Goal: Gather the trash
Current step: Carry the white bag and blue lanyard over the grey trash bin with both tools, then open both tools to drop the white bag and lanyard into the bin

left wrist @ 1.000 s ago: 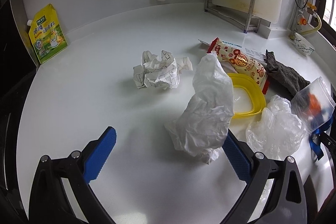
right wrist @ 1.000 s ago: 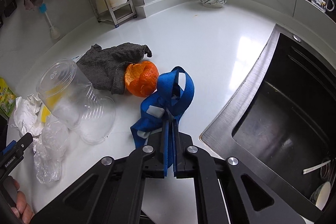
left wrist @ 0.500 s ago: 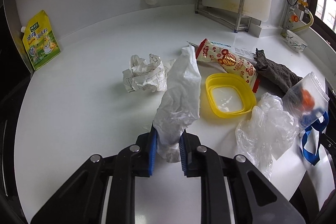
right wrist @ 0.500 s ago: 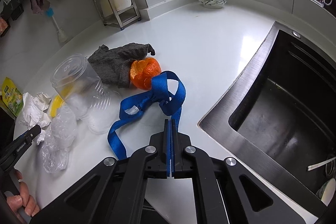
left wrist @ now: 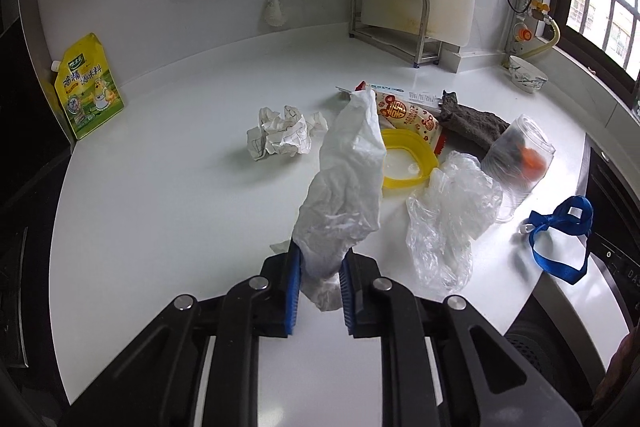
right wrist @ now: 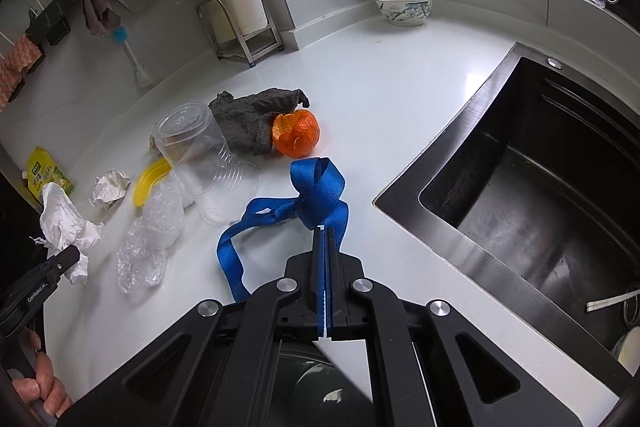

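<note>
My left gripper (left wrist: 318, 259) is shut on a white plastic bag (left wrist: 346, 179) and holds it upright above the counter; the bag also shows in the right wrist view (right wrist: 64, 223). My right gripper (right wrist: 324, 239) is shut on a blue strap (right wrist: 308, 199), lifted near the counter's front edge; the strap shows in the left wrist view too (left wrist: 560, 227). On the white counter lie crumpled paper (left wrist: 282, 131), a yellow lid (left wrist: 408, 159), a red snack wrapper (left wrist: 412, 117), a clear crumpled bag (left wrist: 448, 215), a clear plastic cup (right wrist: 196, 147) and an orange peel (right wrist: 298, 133).
A grey rag (right wrist: 252, 115) lies behind the peel. A black sink (right wrist: 540, 179) is at the right. A yellow pouch (left wrist: 88, 87) leans at the left wall. A metal rack with a board (left wrist: 392, 23) and a bowl (right wrist: 404, 9) stand at the back.
My left gripper closed on the white bag and lifted it back from the pile. My right gripper pulled the blue strap up and away from the orange peel.
</note>
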A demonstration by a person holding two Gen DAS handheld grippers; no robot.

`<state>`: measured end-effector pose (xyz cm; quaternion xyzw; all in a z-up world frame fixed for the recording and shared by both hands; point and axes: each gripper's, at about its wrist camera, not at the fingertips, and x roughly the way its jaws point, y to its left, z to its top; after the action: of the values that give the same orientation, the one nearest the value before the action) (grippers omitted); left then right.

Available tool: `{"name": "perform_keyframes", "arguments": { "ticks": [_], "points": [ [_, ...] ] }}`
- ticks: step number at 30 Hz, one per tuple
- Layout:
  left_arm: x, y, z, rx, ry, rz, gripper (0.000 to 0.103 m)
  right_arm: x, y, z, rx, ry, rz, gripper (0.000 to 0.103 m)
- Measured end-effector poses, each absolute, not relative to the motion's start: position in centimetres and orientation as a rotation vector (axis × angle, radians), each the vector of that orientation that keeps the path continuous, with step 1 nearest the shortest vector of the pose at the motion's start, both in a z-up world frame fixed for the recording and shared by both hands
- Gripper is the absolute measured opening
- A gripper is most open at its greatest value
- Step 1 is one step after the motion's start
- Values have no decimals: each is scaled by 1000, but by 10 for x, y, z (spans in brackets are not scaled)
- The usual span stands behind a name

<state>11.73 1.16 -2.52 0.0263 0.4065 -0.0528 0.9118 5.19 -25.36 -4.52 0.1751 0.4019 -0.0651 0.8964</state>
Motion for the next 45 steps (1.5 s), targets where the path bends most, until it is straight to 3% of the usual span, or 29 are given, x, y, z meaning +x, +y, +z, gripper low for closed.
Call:
{"name": "perform_keyframes", "arguments": {
  "ticks": [9, 20, 33, 45],
  "points": [
    [56, -3, -18, 64, 845, -222, 17, -4, -234, -40, 369, 840, -88, 0],
    [-16, -43, -46, 96, 900, -375, 17, -65, -213, -53, 368, 880, -45, 0],
    [-39, -70, -106, 155, 1014, -415, 17, -95, -208, -106, 383, 971, -13, 0],
    [-45, -70, -122, 171, 1051, -397, 18, -98, -208, -122, 363, 1004, -23, 0]
  ]
}}
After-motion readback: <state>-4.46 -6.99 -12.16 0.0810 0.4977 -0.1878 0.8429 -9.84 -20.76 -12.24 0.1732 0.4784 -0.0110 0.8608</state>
